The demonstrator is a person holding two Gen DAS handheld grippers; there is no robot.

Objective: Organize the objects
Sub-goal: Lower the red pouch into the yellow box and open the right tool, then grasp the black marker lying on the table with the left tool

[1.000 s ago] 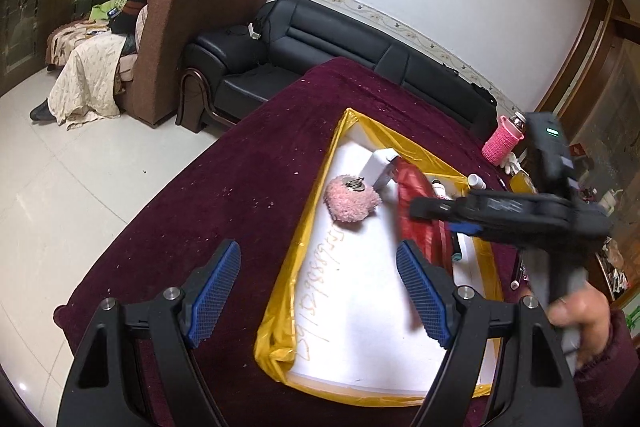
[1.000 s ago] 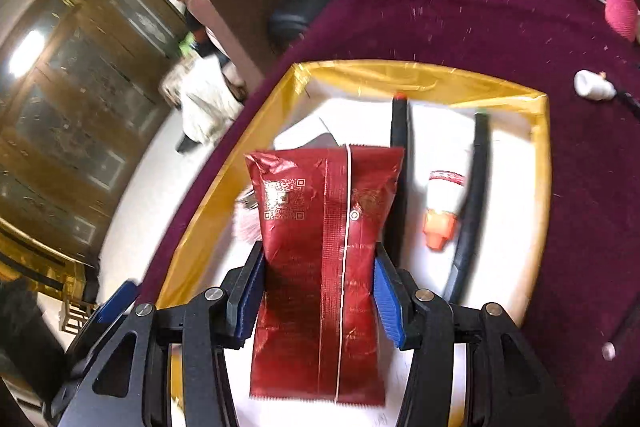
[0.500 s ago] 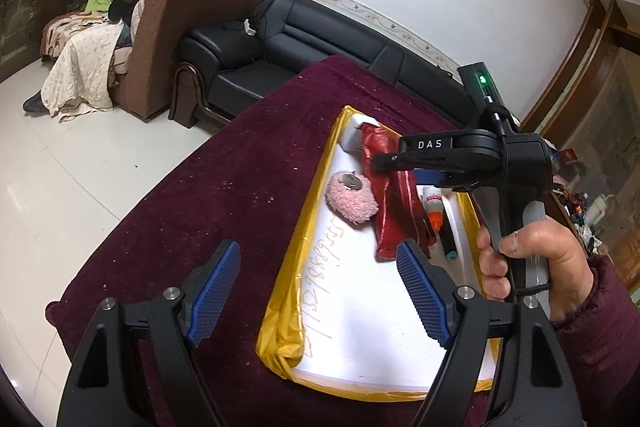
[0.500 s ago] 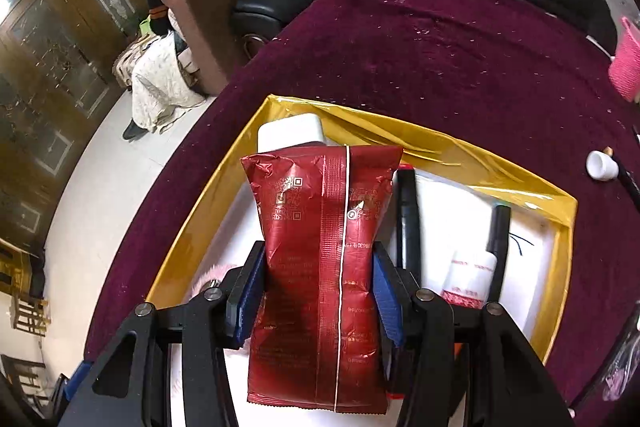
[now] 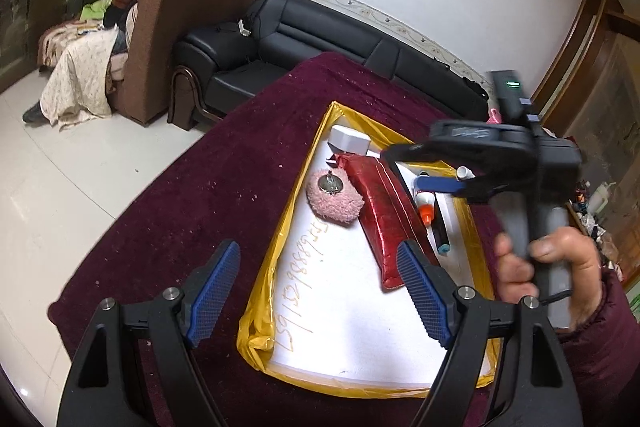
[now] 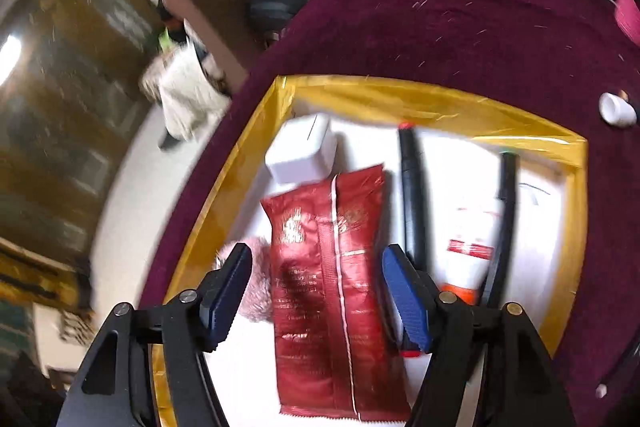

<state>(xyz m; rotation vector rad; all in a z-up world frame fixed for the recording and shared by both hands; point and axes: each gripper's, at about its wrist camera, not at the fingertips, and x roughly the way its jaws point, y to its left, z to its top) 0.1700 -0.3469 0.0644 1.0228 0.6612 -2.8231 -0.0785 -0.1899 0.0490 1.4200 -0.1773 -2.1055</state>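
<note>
Since the earlier frames the red packet (image 6: 336, 291) has left the right gripper (image 6: 316, 291): half a second ago it was pinched between the blue pads, now it lies flat in the tray and the fingers (image 6: 406, 303) stand spread to either side of it, clear of its edges.

Packet: on the white floor of the yellow-rimmed tray (image 6: 400, 99), lengthwise, far end touching or just under the white box (image 6: 302, 153) in the tray's far left corner; cannot tell which. Left of it, touching its edge, a pink fluffy pad (image 5: 334, 197) with a metal disc on top. Right of it, a black marker with red ends (image 6: 410, 203), then a white glue bottle with orange tip (image 6: 466, 239), then a second black pen (image 6: 502, 223). All lie roughly parallel.

Left gripper (image 5: 320, 291): fingers (image 5: 214, 287) wide apart, holding nothing, over the near left edge of the tray. In its view the right gripper's handle is gripped by the person's right hand (image 5: 548, 267) above the tray's right side.

Tray sits on the maroon-covered tabletop (image 5: 192, 203). A small white cap (image 6: 616, 109) lies on the cloth beyond the tray's far right corner. Yellow handwriting runs along the tray floor's left side.
</note>
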